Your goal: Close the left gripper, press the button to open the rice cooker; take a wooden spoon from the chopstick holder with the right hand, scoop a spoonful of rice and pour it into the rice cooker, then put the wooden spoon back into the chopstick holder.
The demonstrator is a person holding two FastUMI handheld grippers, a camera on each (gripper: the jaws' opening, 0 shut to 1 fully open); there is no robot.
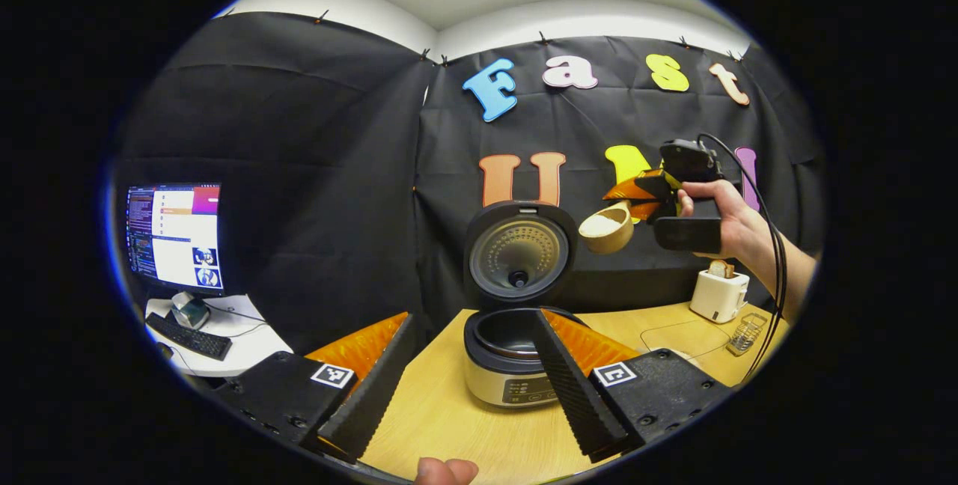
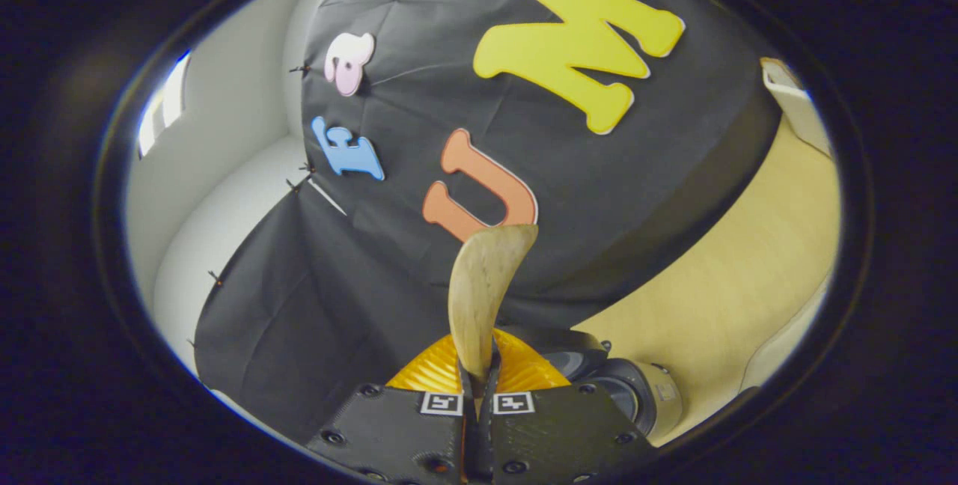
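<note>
The rice cooker (image 1: 503, 376) stands on the wooden table (image 1: 449, 425) with its lid (image 1: 518, 257) raised upright. My left gripper (image 1: 473, 314) is open in front of it, its fingers spread either side of the pot and holding nothing. Up to the right, a hand holds my right gripper (image 1: 645, 199) in the air, above and right of the open pot. It is shut on the handle of a wooden spoon (image 1: 606, 229) with white rice in its bowl. In the right gripper view the spoon (image 2: 486, 287) rises from the right gripper (image 2: 479, 384), with the cooker (image 2: 636, 391) below right.
A white toaster (image 1: 718, 294) and a small wire holder (image 1: 745, 334) stand at the table's far right. A monitor (image 1: 176, 234) and keyboard (image 1: 188, 335) sit on a side desk at the left. A thumb (image 1: 447, 471) shows at the bottom edge.
</note>
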